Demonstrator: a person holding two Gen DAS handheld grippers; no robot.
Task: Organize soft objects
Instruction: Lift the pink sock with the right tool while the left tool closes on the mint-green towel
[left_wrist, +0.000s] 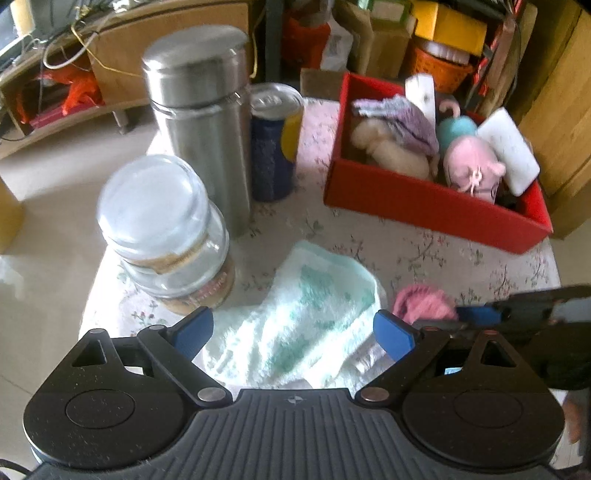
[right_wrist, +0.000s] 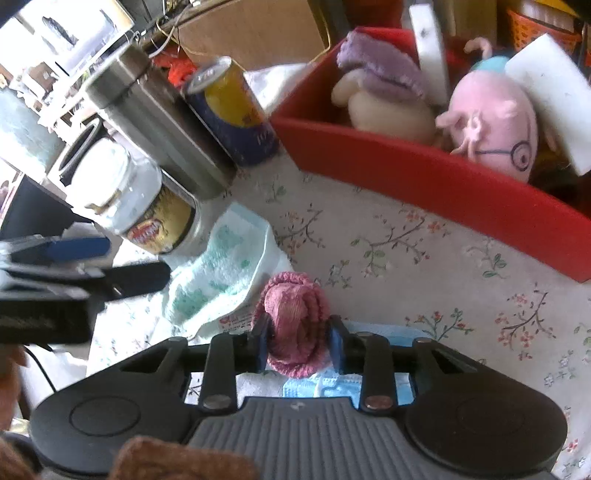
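Note:
A pink knitted roll (right_wrist: 295, 321) lies on the flowered tablecloth (right_wrist: 406, 251), and my right gripper (right_wrist: 297, 345) is shut on it, both blue pads pressing its sides. In the left wrist view the same pink knitted roll (left_wrist: 423, 301) shows beside that gripper's blue tip. My left gripper (left_wrist: 293, 332) hangs open over a white and green towel (left_wrist: 306, 317), its blue pads apart on either side of the cloth. A red box (left_wrist: 424, 206) at the back right holds a pink plush toy (left_wrist: 474, 166), a purple knit piece (left_wrist: 406, 122), a cream soft toy (left_wrist: 384, 144) and a white sponge (left_wrist: 511, 147).
A steel flask (left_wrist: 203, 122), a blue and yellow can (left_wrist: 275, 144) and a glass jar (left_wrist: 166, 236) stand at the table's left edge. A blue face mask (right_wrist: 369, 387) lies under my right gripper. Cardboard boxes and orange baskets crowd the space behind the table.

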